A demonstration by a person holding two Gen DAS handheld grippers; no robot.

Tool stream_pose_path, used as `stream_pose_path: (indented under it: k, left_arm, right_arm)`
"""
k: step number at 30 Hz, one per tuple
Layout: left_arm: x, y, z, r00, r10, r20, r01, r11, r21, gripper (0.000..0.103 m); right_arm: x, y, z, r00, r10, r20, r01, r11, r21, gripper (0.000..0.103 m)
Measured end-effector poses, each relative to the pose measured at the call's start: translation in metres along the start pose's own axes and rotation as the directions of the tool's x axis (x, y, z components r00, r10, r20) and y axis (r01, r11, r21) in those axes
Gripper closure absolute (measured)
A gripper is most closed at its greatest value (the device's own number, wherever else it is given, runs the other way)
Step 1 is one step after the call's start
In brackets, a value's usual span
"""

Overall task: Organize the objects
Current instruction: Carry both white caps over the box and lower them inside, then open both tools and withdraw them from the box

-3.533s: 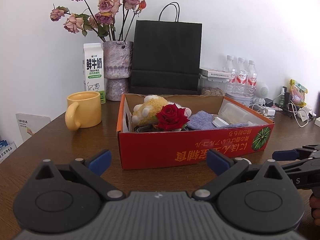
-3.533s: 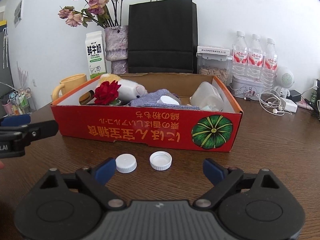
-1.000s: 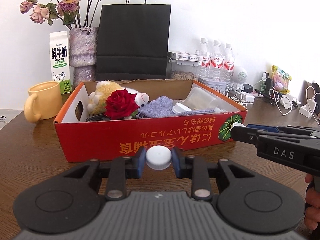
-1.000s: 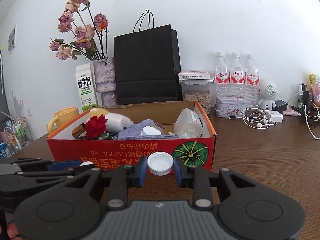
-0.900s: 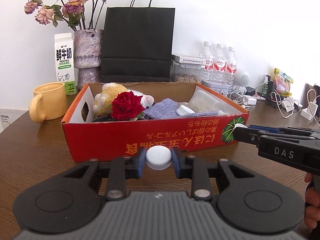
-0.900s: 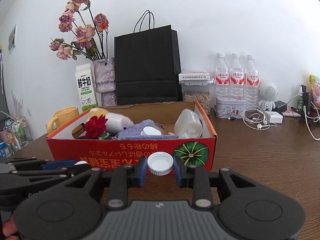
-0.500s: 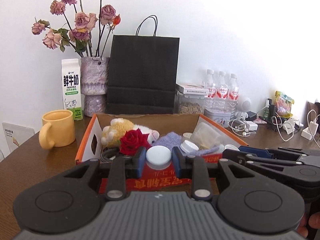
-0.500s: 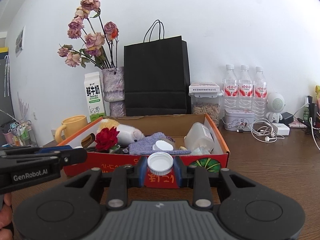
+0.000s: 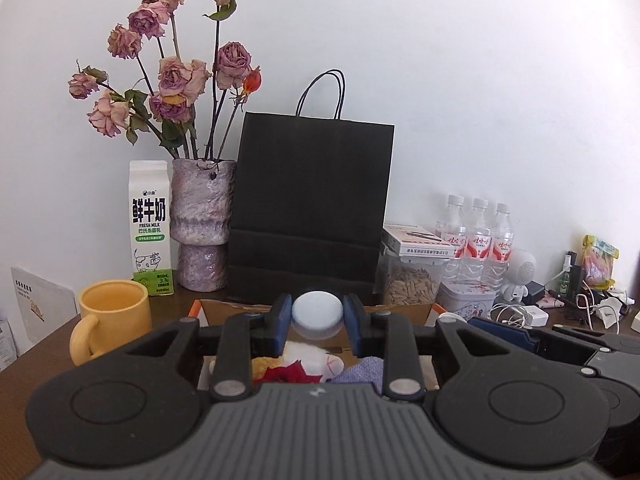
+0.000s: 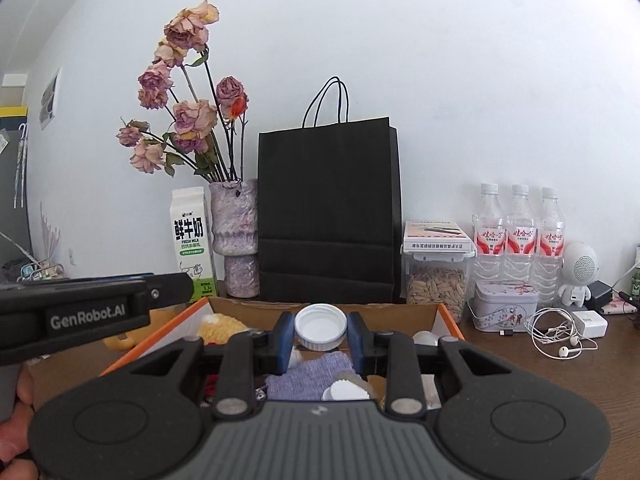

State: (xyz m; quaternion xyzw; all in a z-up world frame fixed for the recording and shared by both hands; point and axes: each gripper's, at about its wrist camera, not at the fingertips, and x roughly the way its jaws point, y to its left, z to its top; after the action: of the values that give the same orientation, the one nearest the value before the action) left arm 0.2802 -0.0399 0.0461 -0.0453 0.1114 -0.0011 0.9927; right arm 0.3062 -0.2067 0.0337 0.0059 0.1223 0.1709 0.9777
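Note:
My left gripper (image 9: 317, 319) is shut on a white bottle cap (image 9: 317, 314) and holds it above the open red cardboard box (image 9: 216, 307). My right gripper (image 10: 320, 332) is shut on a second white bottle cap (image 10: 320, 326), its hollow side up, also above the box (image 10: 160, 336). The box holds a plush toy (image 10: 218, 330), a red rose (image 9: 290, 374), a purple cloth (image 10: 310, 376) and another white cap (image 10: 346, 391). The left gripper's body (image 10: 92, 312) shows at the left of the right wrist view.
Behind the box stand a black paper bag (image 9: 310, 208), a vase of dried roses (image 9: 202, 224), a milk carton (image 9: 149, 228) and a yellow mug (image 9: 114, 324). To the right are a seed jar (image 10: 436, 284), three water bottles (image 10: 520, 232), a tin (image 10: 505, 312) and earphone cables (image 10: 560, 340).
Both grippers, each holding its cap, have risen and moved forward from in front of the box to over its open top.

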Motion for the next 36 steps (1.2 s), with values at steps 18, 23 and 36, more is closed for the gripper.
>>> stream_pose_path:
  k: [18, 23, 36]
  left_arm:
    - [0.047, 0.020, -0.015, 0.994, 0.065, -0.093, -0.065, 0.998, 0.003, 0.000]
    - [0.037, 0.019, -0.013, 0.993, 0.088, -0.082, -0.087, 0.996, 0.018, 0.000]
    - [-0.031, 0.025, -0.021, 0.983, 0.076, -0.169, -0.078, 0.997, -0.008, 0.000]
  right_arm:
    - [0.056, -0.025, -0.023, 0.987, -0.034, -0.160, 0.036, 0.999, 0.008, 0.000]
    - [0.052, -0.025, -0.023, 0.984, -0.039, -0.177, 0.042, 0.999, 0.012, 0.000]
    - [-0.017, -0.022, -0.024, 0.985, -0.070, -0.156, 0.073, 0.997, 0.014, 0.000]
